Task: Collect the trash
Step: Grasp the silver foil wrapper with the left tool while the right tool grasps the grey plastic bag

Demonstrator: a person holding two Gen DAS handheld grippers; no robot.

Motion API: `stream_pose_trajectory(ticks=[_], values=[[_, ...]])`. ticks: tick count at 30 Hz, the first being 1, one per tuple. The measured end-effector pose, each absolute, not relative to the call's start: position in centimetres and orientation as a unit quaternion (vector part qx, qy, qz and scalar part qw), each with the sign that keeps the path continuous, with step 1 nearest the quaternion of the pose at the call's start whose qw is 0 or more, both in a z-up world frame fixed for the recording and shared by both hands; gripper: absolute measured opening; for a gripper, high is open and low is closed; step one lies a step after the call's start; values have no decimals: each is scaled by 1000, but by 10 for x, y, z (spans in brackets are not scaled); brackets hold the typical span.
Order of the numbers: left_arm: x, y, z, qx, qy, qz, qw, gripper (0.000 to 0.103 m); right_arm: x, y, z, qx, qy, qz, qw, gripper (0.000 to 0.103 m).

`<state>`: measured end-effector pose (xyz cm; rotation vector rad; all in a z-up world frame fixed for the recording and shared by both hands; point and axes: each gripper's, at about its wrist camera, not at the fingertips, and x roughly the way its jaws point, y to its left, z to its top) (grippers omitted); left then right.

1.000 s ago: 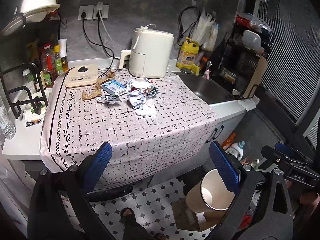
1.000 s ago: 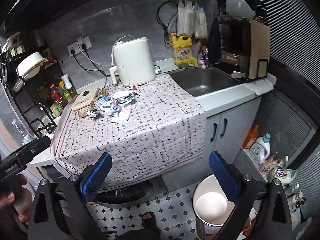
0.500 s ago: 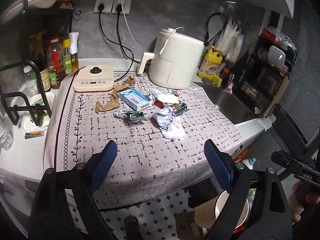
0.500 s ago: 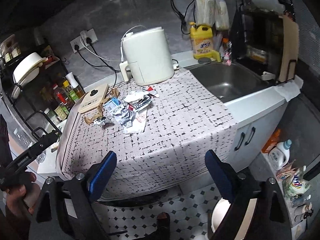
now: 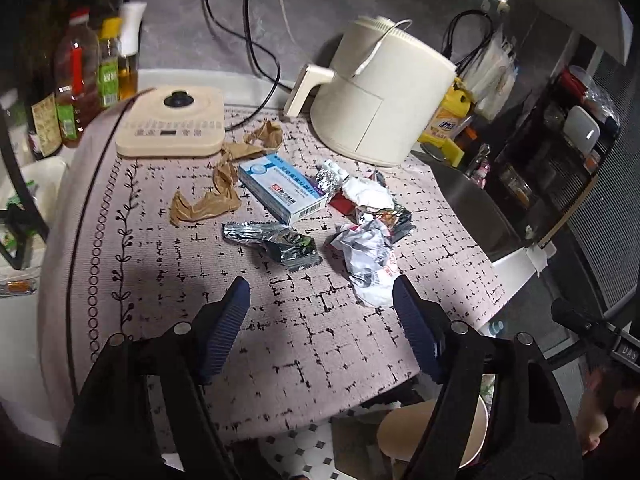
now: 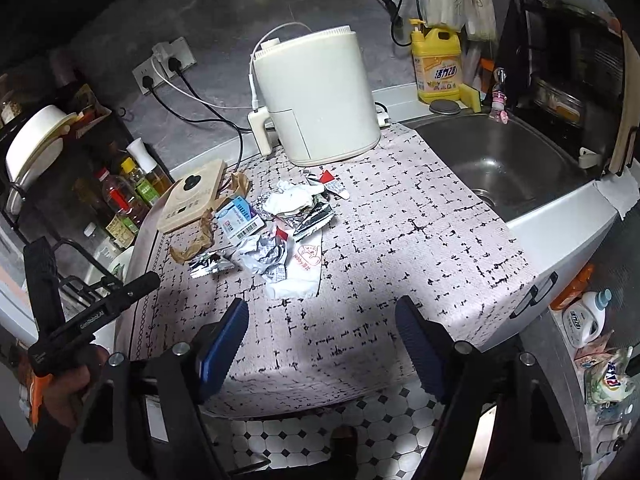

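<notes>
both grippers have come in closer over the cloth since a second ago, and the trash fills way more of my views. big stuff first: cream air fryer at the back, sink on the right, flat cream appliance back left. the trash pile sits mid-cloth: white wrapper, blue box, brown paper, foil packet. left gripper and right gripper both hang just short of the pile, jaws spread wide, nothing in them.
</notes>
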<state>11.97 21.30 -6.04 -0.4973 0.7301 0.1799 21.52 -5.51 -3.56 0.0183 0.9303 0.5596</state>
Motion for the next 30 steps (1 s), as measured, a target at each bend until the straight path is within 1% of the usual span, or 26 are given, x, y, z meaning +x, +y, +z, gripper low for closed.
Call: stream_pose_trajectory(ticks=[6,18,19,20,21,22,23,24,30], values=[[148,255,-97,-341,372,62,861,73,232,-31,-42,3,447,250,859,75],[191,286,-143,-422,398,36,814,72,257,26,-76,-6,468,238,851,75],[193,286,-146,-427,398,39,811,69,259,32,-81,-7,474,242,847,74],[194,288,-150,-434,400,41,806,63,260,38,-86,-9,479,245,843,74],[196,288,-152,-437,404,40,802,43,261,44,-91,-12,483,247,840,73],[199,288,-154,-439,410,36,799,20,262,49,-95,-15,487,249,837,73],[200,288,-155,-439,412,32,798,8,264,54,-99,-17,491,250,835,73],[200,288,-154,-437,410,29,800,2,266,59,-104,-20,495,251,832,73],[190,289,-132,-396,385,21,834,2,279,83,-123,-27,511,257,820,75]])
